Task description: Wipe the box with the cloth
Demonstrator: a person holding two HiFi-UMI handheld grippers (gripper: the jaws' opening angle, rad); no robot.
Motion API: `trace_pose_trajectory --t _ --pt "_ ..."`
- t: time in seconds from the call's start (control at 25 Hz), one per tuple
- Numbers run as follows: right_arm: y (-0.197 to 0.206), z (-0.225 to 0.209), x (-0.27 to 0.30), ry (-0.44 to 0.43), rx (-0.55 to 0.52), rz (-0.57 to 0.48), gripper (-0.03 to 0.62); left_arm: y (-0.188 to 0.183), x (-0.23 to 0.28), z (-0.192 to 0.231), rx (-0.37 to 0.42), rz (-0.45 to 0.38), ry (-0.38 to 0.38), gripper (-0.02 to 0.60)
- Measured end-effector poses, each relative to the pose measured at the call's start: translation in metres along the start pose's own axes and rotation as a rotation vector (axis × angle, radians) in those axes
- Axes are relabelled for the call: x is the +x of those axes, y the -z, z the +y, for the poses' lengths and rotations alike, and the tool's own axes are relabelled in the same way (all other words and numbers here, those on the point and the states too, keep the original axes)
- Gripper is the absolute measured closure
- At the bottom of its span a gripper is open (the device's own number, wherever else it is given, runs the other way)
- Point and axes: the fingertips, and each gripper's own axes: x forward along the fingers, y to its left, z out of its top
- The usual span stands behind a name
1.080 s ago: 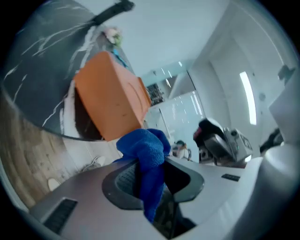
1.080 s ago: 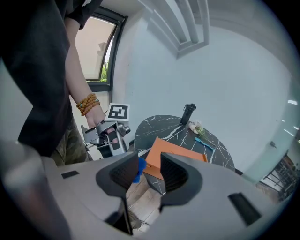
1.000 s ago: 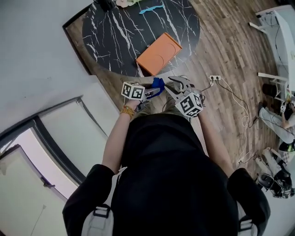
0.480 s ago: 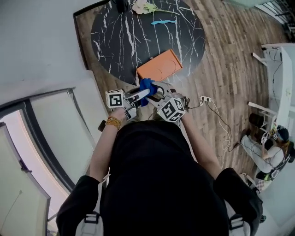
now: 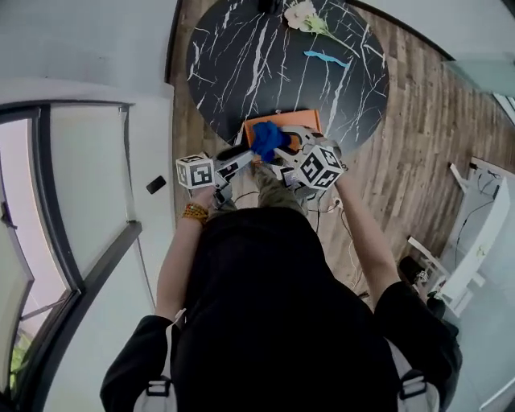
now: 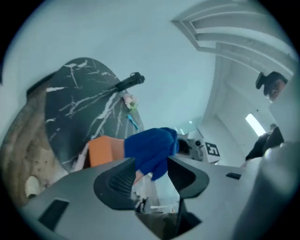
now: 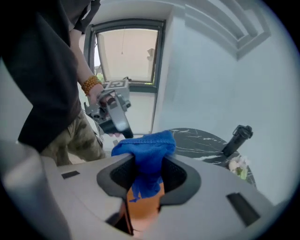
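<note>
Standing at the near rim of a round black marble table (image 5: 241, 56), the person (image 5: 282, 322) held both grippers together at the centre of the head view. At far left, a glazed panel (image 5: 80, 185) ran down the frame. Left of centre, the left gripper (image 5: 246, 154) pointed rightward. Its jaws had just been opening and stood apart, and a fold of the blue cloth (image 5: 268, 138) lay between them unpinched. The cloth sat bunched at mid-frame, directly over the lower edge of the orange box (image 5: 294, 119), which lay flat on the table's near rim. Whether cloth and box touched could not be told. Right of centre, the right gripper (image 5: 280, 148) pointed leftward and down. Its jaws had just been closing and were clamped on the cloth, whose loose end hung below the pads in the right gripper view, with the box showing beneath. At the upper right of the tabletop lay a flower (image 5: 304, 14) and, just below it, a light-blue item (image 5: 326, 58), both well apart from the box.
</note>
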Motion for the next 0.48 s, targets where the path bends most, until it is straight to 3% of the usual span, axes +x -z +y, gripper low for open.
trace_pose_trajectory --t 0.12,0.24,0.32,0.48 --pt "0.060 -0.084 -0.021 0.087 -0.053 0.136 0.468 0.007 -0.008 0.047 -0.026 -0.037 -0.243 0.382" --pt "0.110 -0.149 -0.020 0.090 -0.032 0.265 0.468 0.018 -0.003 0.067 -0.099 -0.058 -0.330 0.376" --pt "0.134 -0.163 -0.007 -0.004 -0.040 0.334 0.468 0.025 0.008 0.070 -0.128 -0.061 -0.345 0.376" --pt "0.169 -0.145 0.021 -0.291 -0.034 0.413 0.468 0.036 0.027 0.081 -0.132 -0.049 -0.413 0.376"
